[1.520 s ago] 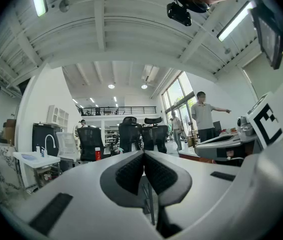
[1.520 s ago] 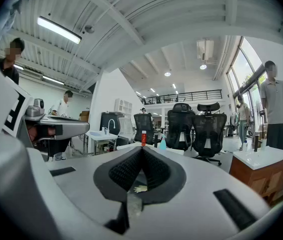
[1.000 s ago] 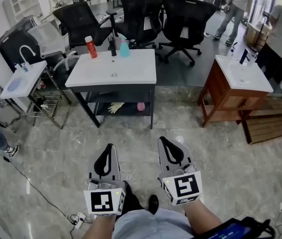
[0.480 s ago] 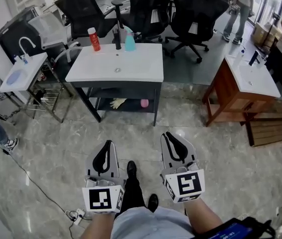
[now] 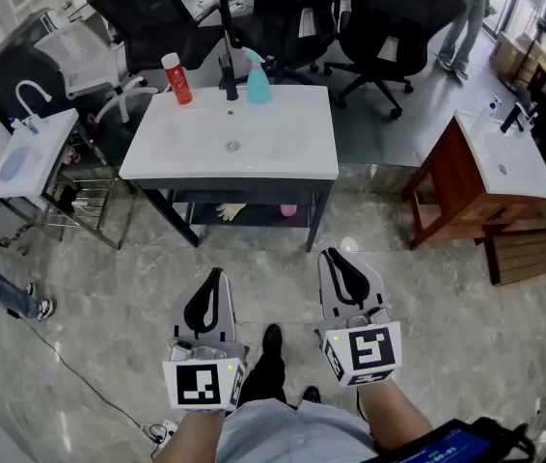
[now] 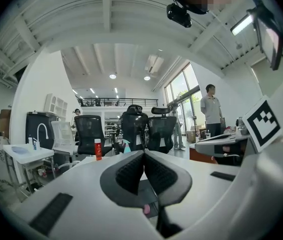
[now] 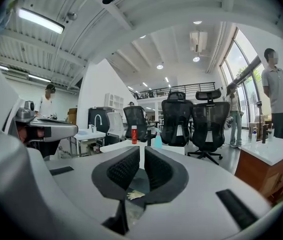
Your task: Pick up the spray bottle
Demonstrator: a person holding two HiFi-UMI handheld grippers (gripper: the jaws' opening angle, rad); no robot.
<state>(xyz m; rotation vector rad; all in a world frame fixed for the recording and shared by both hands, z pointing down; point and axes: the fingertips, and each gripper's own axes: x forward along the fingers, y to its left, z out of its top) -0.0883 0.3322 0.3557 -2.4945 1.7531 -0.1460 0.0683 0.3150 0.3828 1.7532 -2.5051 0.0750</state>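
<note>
Biggest thing ahead is the white sink surface [image 5: 292, 157]. It has a basin sunk in its middle and a bare top all round, with the front edge toward the person. Black office chairs [image 5: 283, 8] crowd just behind its back edge, so the front edge looks like the only sane side to reach from.

Both tools are held low in front of the body, side by side over the marble floor [image 5: 109, 297]. They point level at the surface and are well apart from it. Reads as a carry pose, not a reach: nothing is in range yet.

On the left tool [image 5: 214, 276] the jaws are pressed together with nothing in them. On the right tool [image 5: 332, 256] the jaws stand a narrow slit apart, empty, and only the far surface shows through the gap. That slit looks too narrow for a bottle body, so it needs to spread first.

The black faucet [image 5: 227, 66] stands at the middle of the back edge. The teal spray bottle [image 5: 258, 80] is upright just beside it, on the side toward the back right corner. The red bottle [image 5: 175, 77] is upright nearer the back left corner, apart from both. All three are likely parked along the back edge to keep the basin free. So it's a long reach across the basin, and the faucet next to the target is the thing to clip.
</note>
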